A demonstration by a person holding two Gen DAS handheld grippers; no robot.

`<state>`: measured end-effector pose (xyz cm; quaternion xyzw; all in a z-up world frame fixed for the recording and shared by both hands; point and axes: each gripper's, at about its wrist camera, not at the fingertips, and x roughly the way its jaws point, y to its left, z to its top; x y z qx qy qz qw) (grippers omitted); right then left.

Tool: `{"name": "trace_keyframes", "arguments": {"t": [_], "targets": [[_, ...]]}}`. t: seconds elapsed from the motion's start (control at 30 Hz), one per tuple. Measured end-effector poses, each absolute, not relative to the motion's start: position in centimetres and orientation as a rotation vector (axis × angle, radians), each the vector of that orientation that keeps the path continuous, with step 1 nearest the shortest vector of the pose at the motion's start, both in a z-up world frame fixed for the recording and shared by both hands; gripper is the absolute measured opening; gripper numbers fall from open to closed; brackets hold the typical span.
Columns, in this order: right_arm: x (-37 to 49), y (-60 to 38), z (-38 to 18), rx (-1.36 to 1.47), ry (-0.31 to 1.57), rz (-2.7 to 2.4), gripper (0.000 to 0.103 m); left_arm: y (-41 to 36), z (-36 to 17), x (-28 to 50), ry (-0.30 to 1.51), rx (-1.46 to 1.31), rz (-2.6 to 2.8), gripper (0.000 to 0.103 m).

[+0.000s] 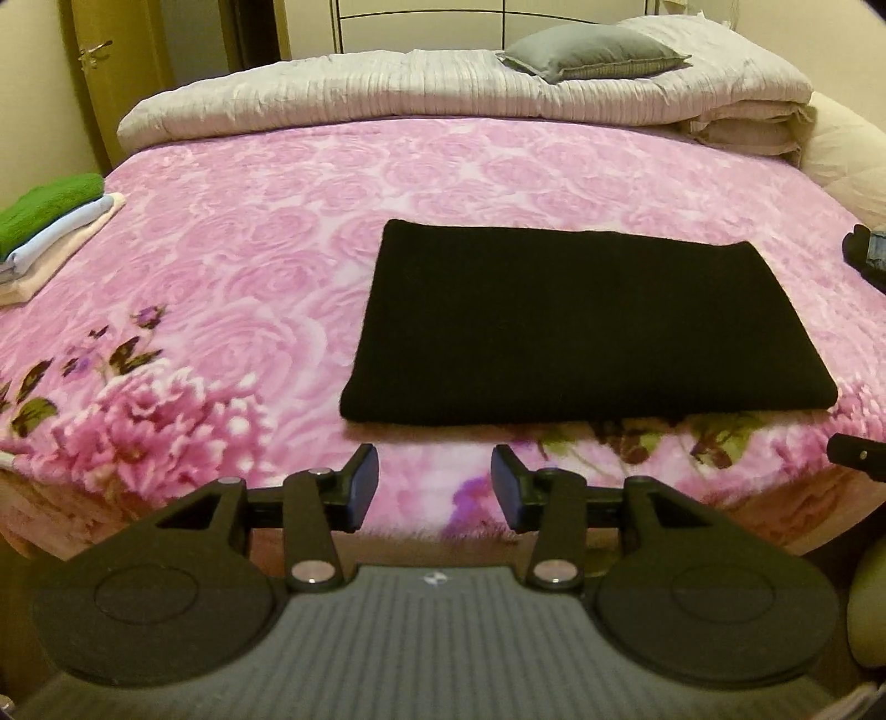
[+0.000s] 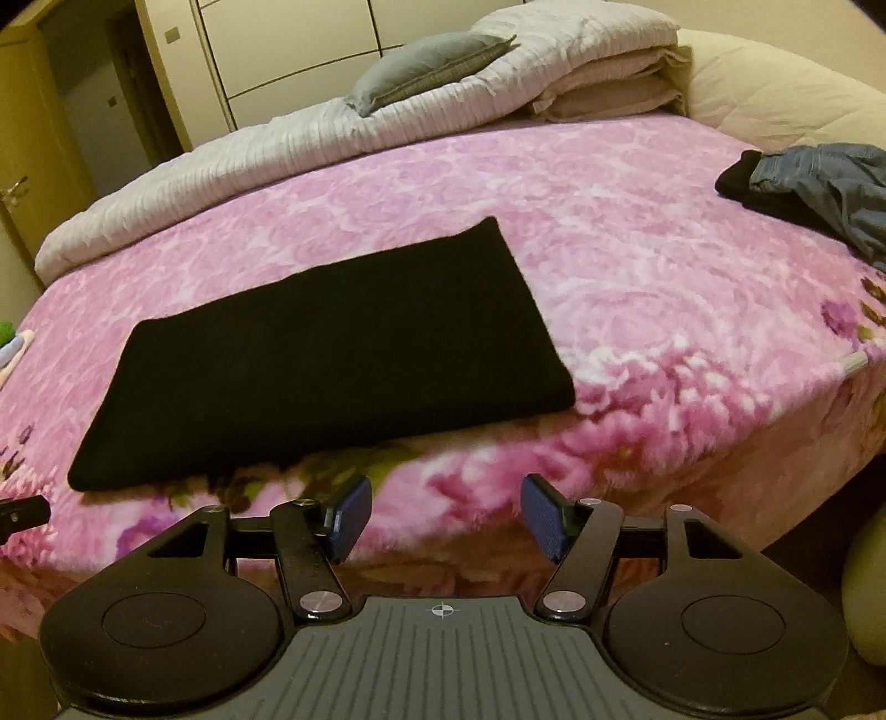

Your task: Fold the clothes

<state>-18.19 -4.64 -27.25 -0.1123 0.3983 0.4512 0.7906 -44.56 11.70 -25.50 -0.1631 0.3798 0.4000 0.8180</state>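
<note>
Two grippers hover at the near edge of the bed, and neither one is holding a thing. The left gripper (image 1: 436, 481) has its blue-padded fingers (image 1: 362, 487) spread apart over the pink rose-patterned fleece blanket (image 1: 249, 266), just short of the folded black knit garment (image 1: 581, 327). That garment lies flat as a neat rectangle, near the front edge of the bed, touching neither gripper. Over on the other side, the right gripper (image 2: 446, 518) is parted too, jaws wide with nothing between them, the black rectangle ahead and to its left. Far left on the bed sits a small stack of folded clothes, green on top, pale blue and cream beneath (image 1: 50, 227). Far right, a crumpled heap of blue denim and dark fabric (image 2: 819, 188) lies unfolded. At the head of the bed, a folded pale ribbed quilt (image 1: 387, 94) carries a grey cushion (image 1: 592, 52).
</note>
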Motion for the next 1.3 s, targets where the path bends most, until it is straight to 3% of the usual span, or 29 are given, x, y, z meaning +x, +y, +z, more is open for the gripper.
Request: {"name": "trace_keyframes", "arguments": {"t": [1.0, 1.13, 1.3], "targets": [[-16.9, -3.1, -29.3, -0.263, 0.907, 0.930, 0.063, 13.3, -28.1, -44.1, 0.793, -0.436, 0.803, 0.041], [-14.1, -4.7, -30.7, 0.064, 0.988, 0.969, 0.063, 14.0, -28.7, -44.0, 0.753, -0.476, 0.770, 0.042], [-9.6, -8.1, -35.1, 0.686, 1.204, 0.906, 0.063, 14.5, -29.1, -43.1, 0.713, -0.489, 0.726, 0.042]]}}
